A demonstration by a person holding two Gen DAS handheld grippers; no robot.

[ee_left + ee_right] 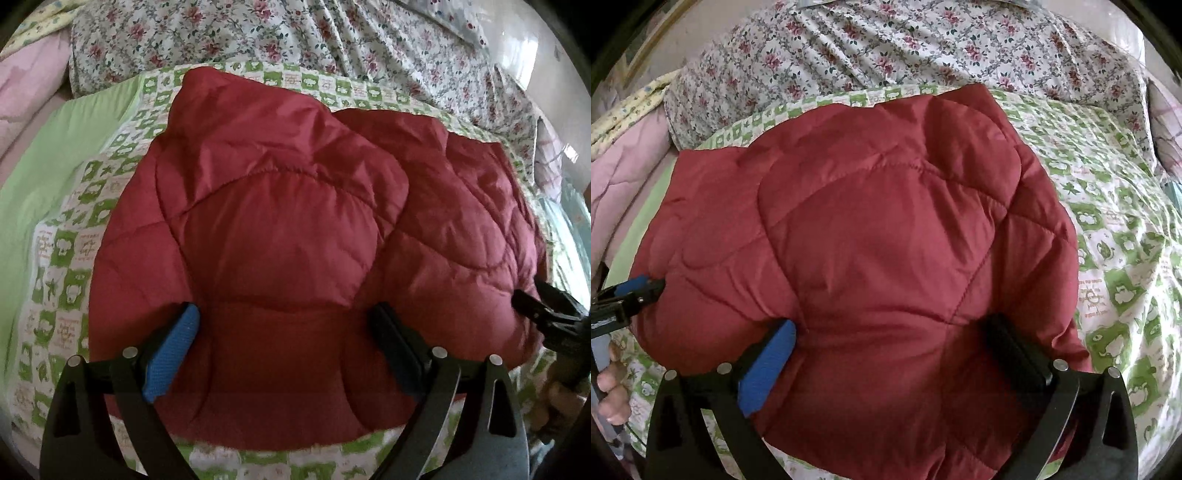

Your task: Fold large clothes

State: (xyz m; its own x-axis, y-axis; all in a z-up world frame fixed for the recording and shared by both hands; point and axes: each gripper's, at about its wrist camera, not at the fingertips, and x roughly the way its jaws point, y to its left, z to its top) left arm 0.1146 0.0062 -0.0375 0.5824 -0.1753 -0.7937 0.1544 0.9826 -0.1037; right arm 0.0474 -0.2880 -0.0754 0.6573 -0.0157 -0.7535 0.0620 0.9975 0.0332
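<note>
Item: red quilted jacket (288, 221), lying on the green-and-white patterned sheet (62, 258) of a bed, floral bedding (295, 33) beyond. Condition: folded into a thick, puffy bundle; judged nearly finished, perhaps one pressing or tidying left. Left gripper (284, 343) and right gripper (890, 354): jaws spread wide over its near edge, clamping nothing.

Soft, dim daylight falls evenly on the red quilted jacket (295, 229), leaving only shallow shadows in its seams. Beyond the jacket, top right, a pale surface (517, 48) glares. Both fisheye views bend and darken toward the edges, slightly blurred.
</note>
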